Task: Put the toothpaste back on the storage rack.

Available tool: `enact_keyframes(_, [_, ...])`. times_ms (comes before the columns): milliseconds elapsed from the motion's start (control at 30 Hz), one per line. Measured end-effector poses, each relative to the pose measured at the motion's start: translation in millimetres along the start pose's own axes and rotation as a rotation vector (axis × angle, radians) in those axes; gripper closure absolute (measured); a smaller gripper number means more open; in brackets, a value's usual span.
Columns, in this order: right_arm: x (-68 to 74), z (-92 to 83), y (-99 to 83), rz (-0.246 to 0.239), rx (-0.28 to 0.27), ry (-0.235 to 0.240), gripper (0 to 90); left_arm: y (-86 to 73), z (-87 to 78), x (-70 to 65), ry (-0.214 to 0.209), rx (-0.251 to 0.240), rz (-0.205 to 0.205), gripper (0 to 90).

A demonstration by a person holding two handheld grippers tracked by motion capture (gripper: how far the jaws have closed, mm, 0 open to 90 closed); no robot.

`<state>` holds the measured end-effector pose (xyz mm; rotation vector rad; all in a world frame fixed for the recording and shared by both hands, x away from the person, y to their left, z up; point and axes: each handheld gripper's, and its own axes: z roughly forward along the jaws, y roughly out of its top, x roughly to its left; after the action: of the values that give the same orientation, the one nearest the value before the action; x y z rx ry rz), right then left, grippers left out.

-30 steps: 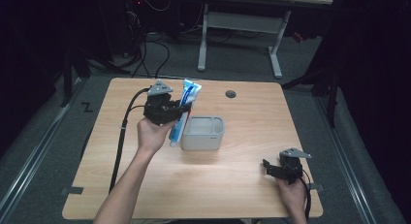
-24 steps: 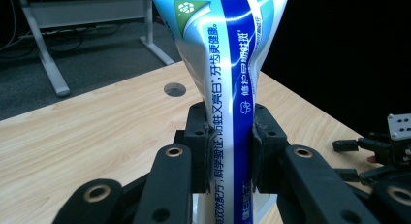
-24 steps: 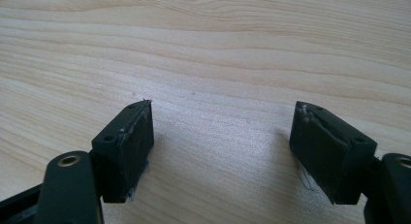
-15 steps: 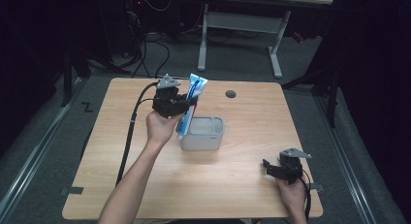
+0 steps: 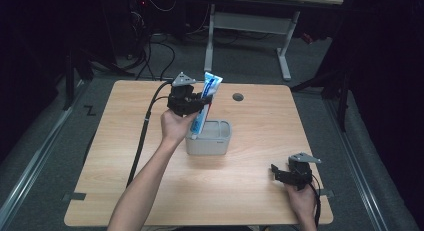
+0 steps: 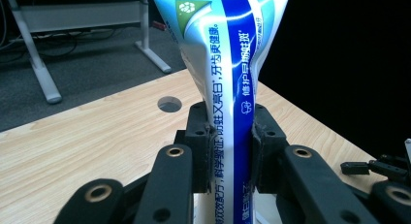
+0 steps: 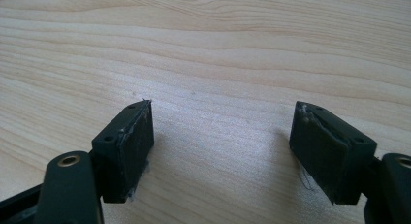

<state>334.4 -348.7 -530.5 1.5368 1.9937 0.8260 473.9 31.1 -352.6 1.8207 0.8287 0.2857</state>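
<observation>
Clamping the toothpaste tube [image 6: 228, 112] in my left gripper [image 5: 192, 102] — tube upright, lower end over the grey holder [image 5: 210, 138]. Lower it straight, centred over the opening, before letting go. Right gripper [image 5: 295, 175] idle, jaws apart — table [image 5: 260, 116] edge.

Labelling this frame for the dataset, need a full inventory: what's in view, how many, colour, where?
toothpaste tube: 1, blue and white, upright, clamped in the left tool, lower end at the box's left rim
box: 1, light grey, open top, middle of the table
table: 1, light wood, one round hole near the far edge
desk frame: 1, grey-white, on the floor beyond the table
cables: several, black, on the floor at far left
left tool: 1, black, shut on the toothpaste tube, above the box's left side
right tool: 1, black, jaws open, low over bare table at near right
forearms: 2, coming in from the near edge
</observation>
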Motion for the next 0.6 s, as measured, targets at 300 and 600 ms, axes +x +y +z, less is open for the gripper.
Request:
enact_keyframes(300, [0.0, 0.1, -0.1, 0.001, -0.003, 0.001, 23.9, 4.2, 13.5, -4.7, -0.001, -0.002, 0.005, 74.0])
enact_keyframes(600, [-0.1, -0.2, 0.0, -0.002, 0.001, 0.002, 23.9, 0.6, 24.8, -4.3, 0.004, 0.009, 0.005, 73.3])
